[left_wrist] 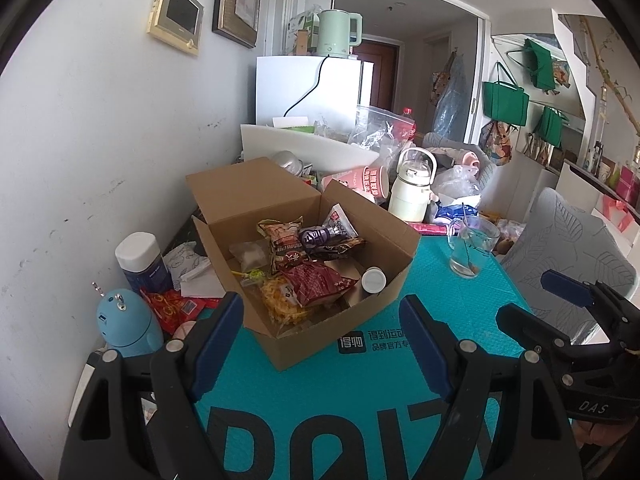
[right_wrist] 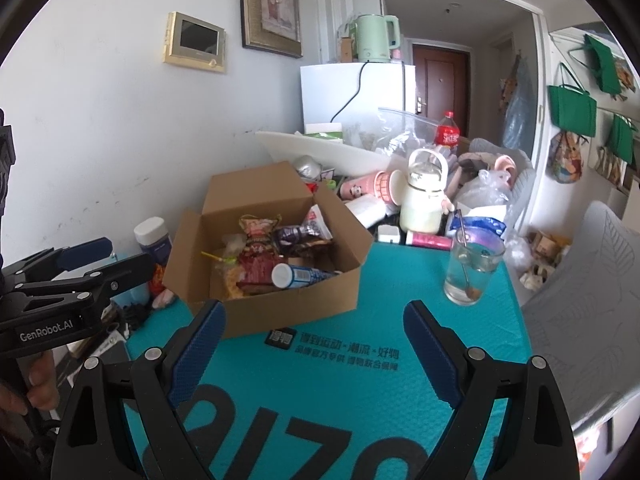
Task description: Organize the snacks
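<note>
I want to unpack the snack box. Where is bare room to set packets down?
The teal mat is bare between the brown cardboard box, the glass cup and both grippers. Behind the box and along the wall it is crowded.

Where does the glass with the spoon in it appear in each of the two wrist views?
Left wrist view: the glass with the spoon stands right of centre on the teal mat, to the right of the cardboard box.
Right wrist view: the glass stands right of centre, near the mat's far right corner.
Shared landmark: the cream flask behind it.
</note>
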